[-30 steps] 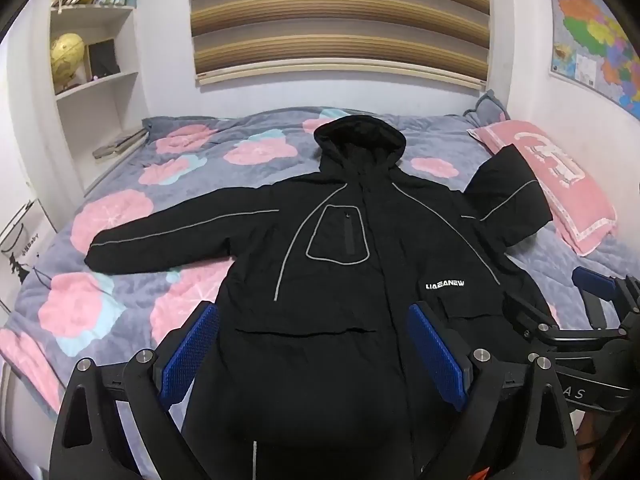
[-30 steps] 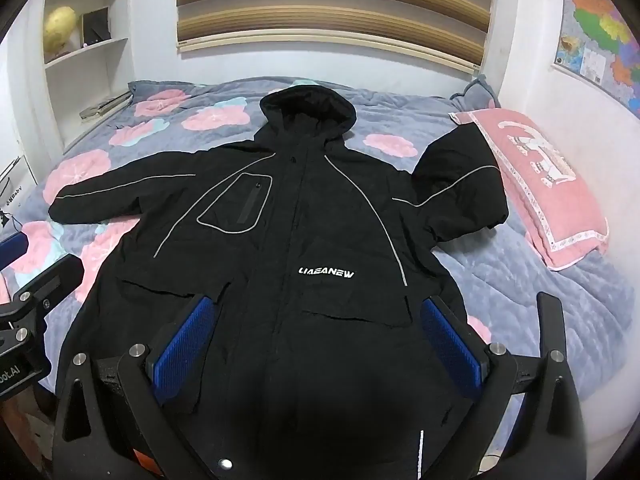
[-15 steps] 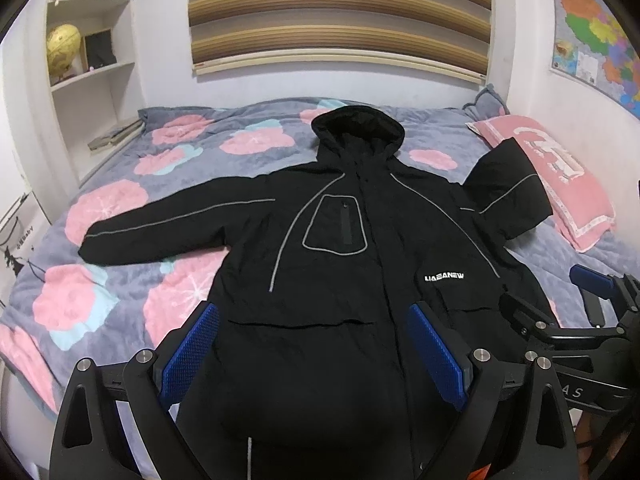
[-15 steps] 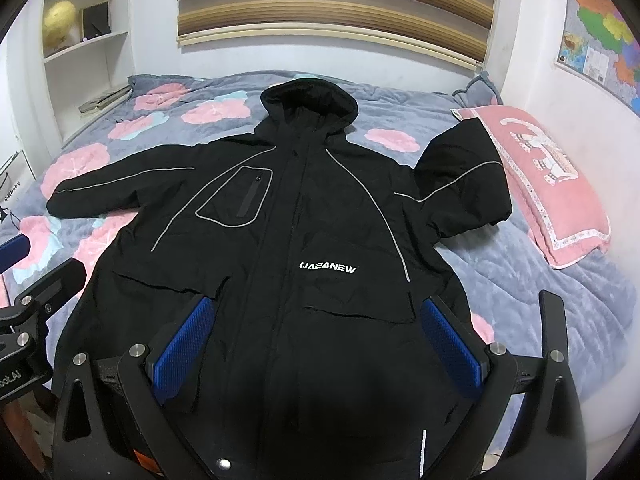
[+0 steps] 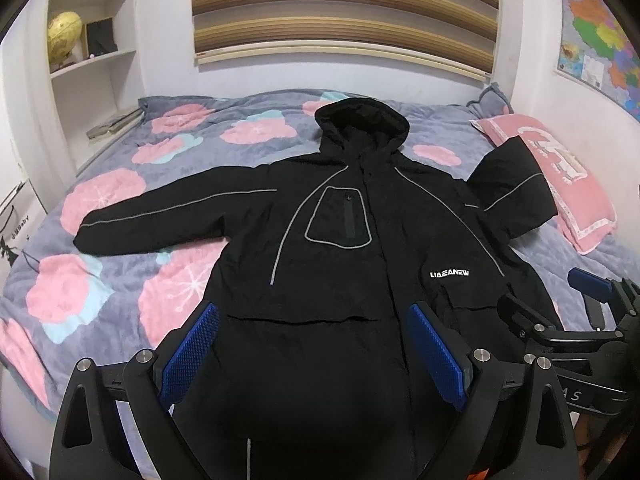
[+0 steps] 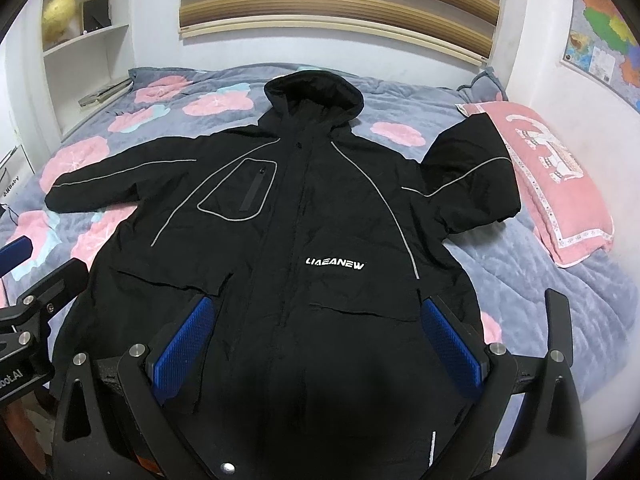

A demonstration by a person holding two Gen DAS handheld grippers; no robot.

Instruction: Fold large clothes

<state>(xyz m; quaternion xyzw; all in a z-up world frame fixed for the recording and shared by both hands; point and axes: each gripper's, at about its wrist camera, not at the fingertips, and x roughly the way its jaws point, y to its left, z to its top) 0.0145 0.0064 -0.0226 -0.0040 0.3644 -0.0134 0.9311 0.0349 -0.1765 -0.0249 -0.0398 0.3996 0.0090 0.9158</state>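
Hidden: the jacket's (image 5: 340, 280) hem runs under both grippers at 6 o'clock in each wrist view and is cut off by the frame; the cuff of its right-hand sleeve (image 6: 472, 184) is folded back on itself, so its end is hard to make out
Jacket: black, hooded, lying front-up and spread flat on the bed (image 5: 120, 264); hood (image 6: 316, 96) toward 12 o'clock, long sleeve (image 5: 168, 220) stretched toward 9 o'clock; white lettering (image 6: 334, 265) on the chest
Left gripper (image 5: 314, 344): jaws spread wide, blue pads (image 5: 188, 354) apart with nothing between them; it hovers over the lower part of the jacket
Right gripper (image 6: 320, 340): likewise wide apart and holding nothing; it hovers over the lower front; from the left view it shows at 3 o'clock, partly cut by the frame
Pillow (image 6: 560, 184): pink, at 2 o'clock, touching the folded sleeve
Bedcover: grey with pink flowers
Shelves (image 5: 88, 52): at 10 o'clock, with a yellow globe (image 5: 64, 36); books above are cut off
Blind (image 5: 344, 12): striped, at 12 o'clock
Map (image 5: 600, 40): on the wall at 1 o'clock, edge clipped
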